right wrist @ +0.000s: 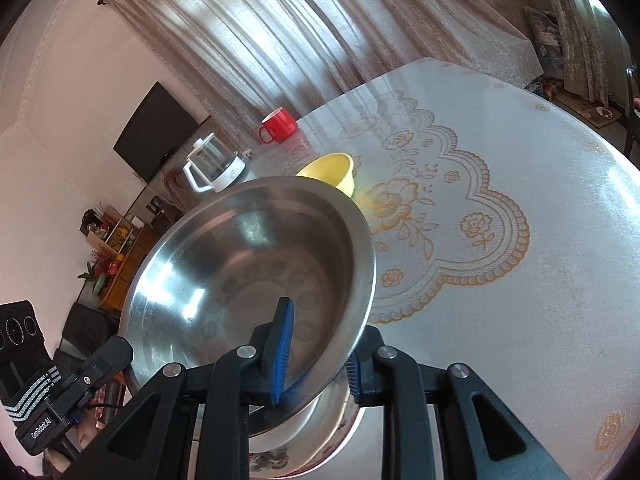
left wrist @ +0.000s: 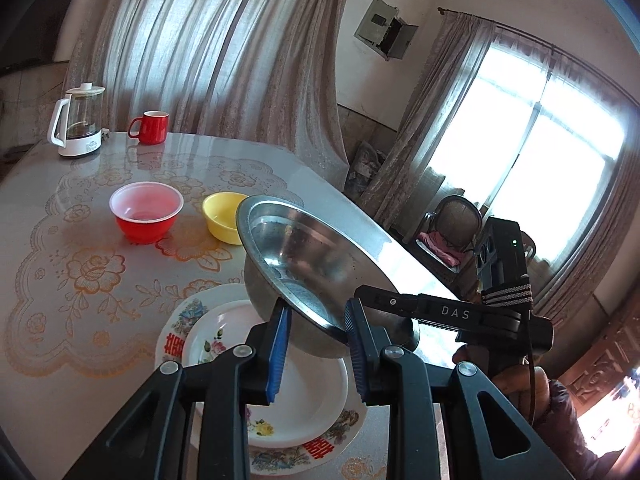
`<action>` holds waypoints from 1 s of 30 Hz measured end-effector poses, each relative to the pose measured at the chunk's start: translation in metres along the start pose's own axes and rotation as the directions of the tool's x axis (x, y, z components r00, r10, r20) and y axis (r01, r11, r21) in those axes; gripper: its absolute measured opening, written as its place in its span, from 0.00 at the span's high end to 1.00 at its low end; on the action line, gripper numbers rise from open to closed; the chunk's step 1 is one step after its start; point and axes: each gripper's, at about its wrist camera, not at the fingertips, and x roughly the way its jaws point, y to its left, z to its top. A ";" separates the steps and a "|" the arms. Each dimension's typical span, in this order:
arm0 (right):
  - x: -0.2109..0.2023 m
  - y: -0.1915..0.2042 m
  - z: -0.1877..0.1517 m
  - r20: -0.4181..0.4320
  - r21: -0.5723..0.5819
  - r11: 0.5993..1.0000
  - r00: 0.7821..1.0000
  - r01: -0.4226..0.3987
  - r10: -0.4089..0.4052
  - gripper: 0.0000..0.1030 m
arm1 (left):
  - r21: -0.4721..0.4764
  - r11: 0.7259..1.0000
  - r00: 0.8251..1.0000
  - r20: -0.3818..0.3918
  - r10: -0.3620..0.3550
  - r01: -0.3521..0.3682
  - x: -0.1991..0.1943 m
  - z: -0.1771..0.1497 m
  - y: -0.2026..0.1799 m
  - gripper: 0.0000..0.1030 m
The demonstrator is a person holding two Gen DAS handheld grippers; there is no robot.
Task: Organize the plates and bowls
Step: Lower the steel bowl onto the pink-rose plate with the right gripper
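Blue-padded jaws of the left gripper are clamped on the near rim of the steel bowl, one pad outside the wall and one inside; in the right wrist view the right gripper is clamped in the same way on the opposite side of the rim, so both hands carry the bowl between them and neither is nearer. It hangs clear of the tabletop, tilted, just above the stacked plates, a smaller white flowered plate lying inside a larger one with red characters on its border. What the coming move turns on, I judge, is this: the bowl sits over the plates, while the other bowls, the red bowl and the yellow bowl, stand farther off to the left on the tabletop, side by side and apart from each other. Being round, it has no long axis; it is wide and shallow, dull-shiny steel with a flat flared rim and a ring of oval dimples pressed into its bottom.
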 end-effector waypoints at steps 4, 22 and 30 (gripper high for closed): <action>0.009 0.010 -0.005 -0.032 -0.023 1.000 0.999 -0.020 0.019 0.77 | -0.022 1.000 1.000 -0.002 -0.009 0.009 -0.010 -0.008 0.008 0.74; 0.041 0.024 -0.034 -0.199 -0.062 0.997 0.980 -0.036 0.023 0.70 | -0.057 0.997 0.998 -0.039 -0.054 0.052 -0.027 -0.047 0.028 0.67; 0.035 0.026 -0.038 -0.197 -0.067 0.996 0.980 -0.055 0.041 0.66 | -0.039 0.999 0.997 -0.065 -0.031 0.028 -0.023 -0.058 0.026 0.64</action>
